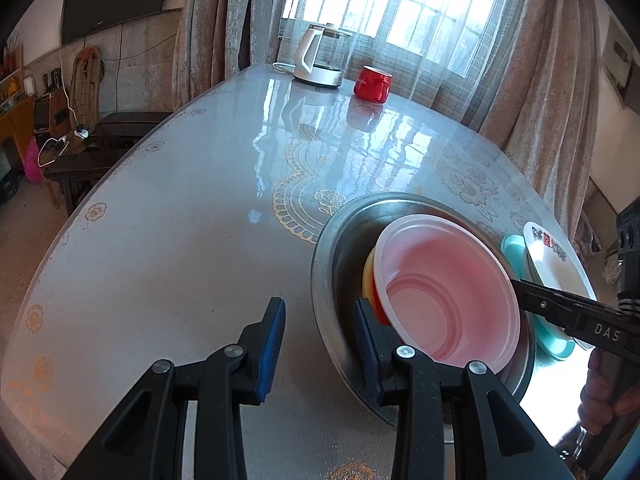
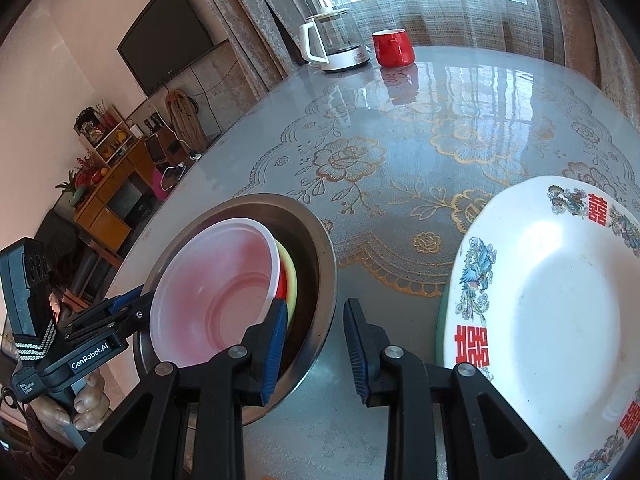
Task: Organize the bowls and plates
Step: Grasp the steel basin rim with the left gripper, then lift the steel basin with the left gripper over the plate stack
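Note:
A steel bowl (image 1: 325, 248) (image 2: 306, 216) stands on the table and holds a translucent pink bowl (image 1: 440, 280) (image 2: 216, 280), tilted over a yellow and a red bowl (image 1: 369, 276) (image 2: 290, 276). My left gripper (image 1: 320, 320) is open and straddles the steel bowl's near-left rim, with one finger inside and one outside. My right gripper (image 2: 316, 324) is open across the opposite rim in the same way, its inner finger beside the pink bowl's edge. Just to the right, a white plate (image 2: 560, 300) (image 1: 548, 256) with red characters rests on a teal plate (image 1: 513, 246).
A white-based glass kettle (image 1: 316, 56) and a red mug (image 1: 372, 84) stand at the table's far edge by the curtained window. The table's left edge drops to the floor and dark benches. A hand (image 2: 80, 408) grips the left tool's handle.

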`<state>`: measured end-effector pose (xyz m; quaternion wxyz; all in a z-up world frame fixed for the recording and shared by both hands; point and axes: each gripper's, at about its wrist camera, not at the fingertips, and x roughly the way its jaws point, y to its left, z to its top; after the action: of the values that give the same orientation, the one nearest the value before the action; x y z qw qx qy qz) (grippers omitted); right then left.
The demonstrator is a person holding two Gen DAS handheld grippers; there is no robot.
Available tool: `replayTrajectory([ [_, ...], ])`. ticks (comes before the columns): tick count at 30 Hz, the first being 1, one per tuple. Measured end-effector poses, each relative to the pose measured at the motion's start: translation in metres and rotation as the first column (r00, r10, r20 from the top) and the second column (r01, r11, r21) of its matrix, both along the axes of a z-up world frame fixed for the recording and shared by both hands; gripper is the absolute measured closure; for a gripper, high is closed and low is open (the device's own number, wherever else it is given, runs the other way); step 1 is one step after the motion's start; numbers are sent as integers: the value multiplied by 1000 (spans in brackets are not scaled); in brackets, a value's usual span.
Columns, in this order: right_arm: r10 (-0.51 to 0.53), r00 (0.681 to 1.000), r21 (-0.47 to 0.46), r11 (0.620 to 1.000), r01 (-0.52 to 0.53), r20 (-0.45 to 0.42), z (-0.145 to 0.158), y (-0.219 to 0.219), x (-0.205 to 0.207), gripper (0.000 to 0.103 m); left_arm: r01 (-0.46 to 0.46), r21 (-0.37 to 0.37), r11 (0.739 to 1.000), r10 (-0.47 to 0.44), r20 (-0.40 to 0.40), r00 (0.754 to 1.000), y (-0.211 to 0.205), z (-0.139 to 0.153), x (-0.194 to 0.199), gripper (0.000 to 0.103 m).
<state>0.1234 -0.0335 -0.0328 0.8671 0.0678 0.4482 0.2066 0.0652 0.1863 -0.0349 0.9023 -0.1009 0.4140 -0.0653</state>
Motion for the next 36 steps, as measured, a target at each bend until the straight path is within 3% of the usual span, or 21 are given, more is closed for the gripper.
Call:
replayTrajectory([
  [7,35,999,-32,999,-36,-10,0,6,3,75,31,-66,997,-30,15,999,3,-2,0,79],
  [15,49,999,-30,998,-50,-23,0,7,4,76,47,-49,998,-45,41,998,0,1,-5,84],
  [25,31,1000,87,996,-31,1,9,-1,0,76,70,-14,997,-68,82,994,-1,12,-14,85],
  [36,-89,995,179,981,81,35,19,-36,-18,76,168,-31,985,-164,102,981,-25,33,-6,85],
])
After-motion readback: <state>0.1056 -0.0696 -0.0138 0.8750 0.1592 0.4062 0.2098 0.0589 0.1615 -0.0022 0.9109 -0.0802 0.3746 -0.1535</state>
